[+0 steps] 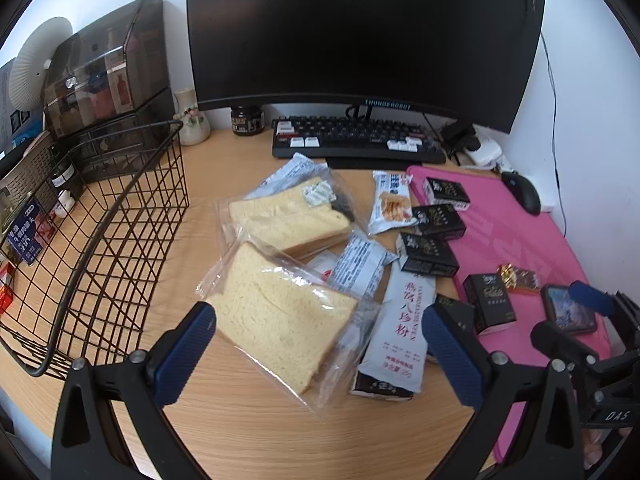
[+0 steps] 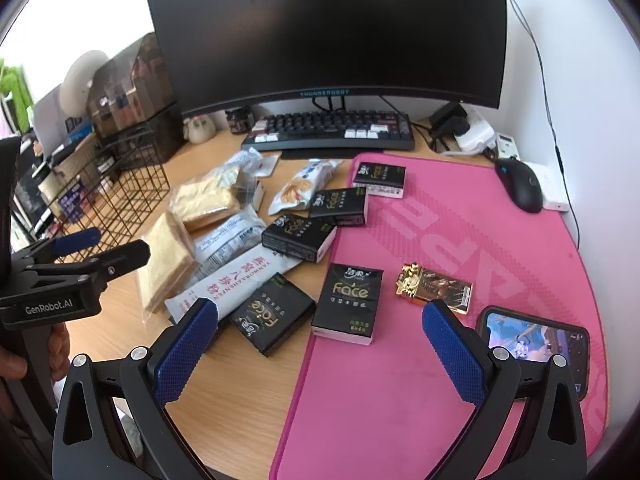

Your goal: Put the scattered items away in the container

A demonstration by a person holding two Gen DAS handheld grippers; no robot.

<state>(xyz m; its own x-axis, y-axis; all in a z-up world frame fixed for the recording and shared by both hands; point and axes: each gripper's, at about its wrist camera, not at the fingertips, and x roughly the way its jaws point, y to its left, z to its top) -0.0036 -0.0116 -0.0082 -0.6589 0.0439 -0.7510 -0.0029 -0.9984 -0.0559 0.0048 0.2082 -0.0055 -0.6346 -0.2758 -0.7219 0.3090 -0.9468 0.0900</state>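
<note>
Nothing picked yet: my left gripper (image 1: 318,356) hangs spread wide over the near bread bag (image 1: 280,316), my right gripper (image 2: 320,356) spread wide above a black pack (image 2: 349,300) on the pink mat (image 2: 460,240). Basket (image 1: 120,216) stands left of the pile, seemingly empty. Next, I judge: lower left jaws astride the bread, close softly, carry left; readable: "Face" on packs, "THUNDEROBOT" on monitor (image 2: 328,28).

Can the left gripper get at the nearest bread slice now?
Probably yes: the left gripper is open, the bagged bread slice lies between its fingers, uncovered.
</note>
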